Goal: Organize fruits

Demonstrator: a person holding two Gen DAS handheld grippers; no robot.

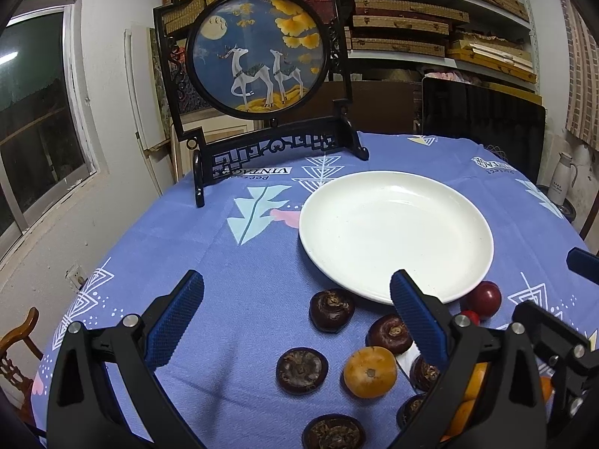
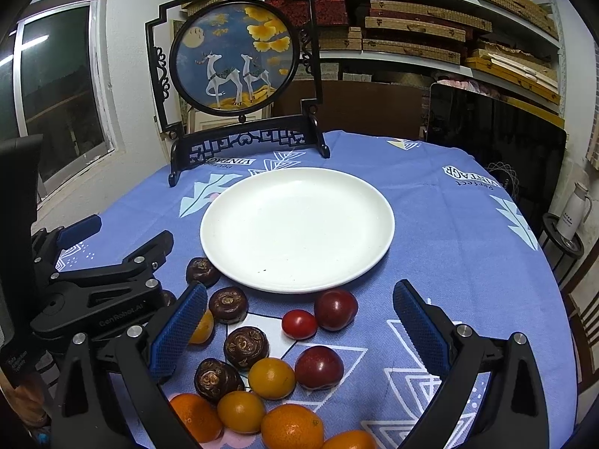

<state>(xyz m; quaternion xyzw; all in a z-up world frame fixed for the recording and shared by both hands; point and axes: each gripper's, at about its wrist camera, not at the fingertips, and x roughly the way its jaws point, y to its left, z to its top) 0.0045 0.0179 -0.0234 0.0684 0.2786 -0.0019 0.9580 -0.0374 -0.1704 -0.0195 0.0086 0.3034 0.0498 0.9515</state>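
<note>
Fruits [image 2: 262,366] are lying loose on the tabletop [image 2: 449,247] just short of the empty plate [image 2: 239,202], nearer the right tool [image 2: 299,331], which is hovering released like the left tool [image 1: 295,321].

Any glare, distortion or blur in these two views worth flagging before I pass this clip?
Left wrist view: soft glare streaks on the white plate, strong fisheye bending of the shelves, dark vignette corners. Right wrist view: plate evenly lit with little glare, same barrel distortion, fruits sharp; the small red fruit shows only a tiny highlight.
</note>
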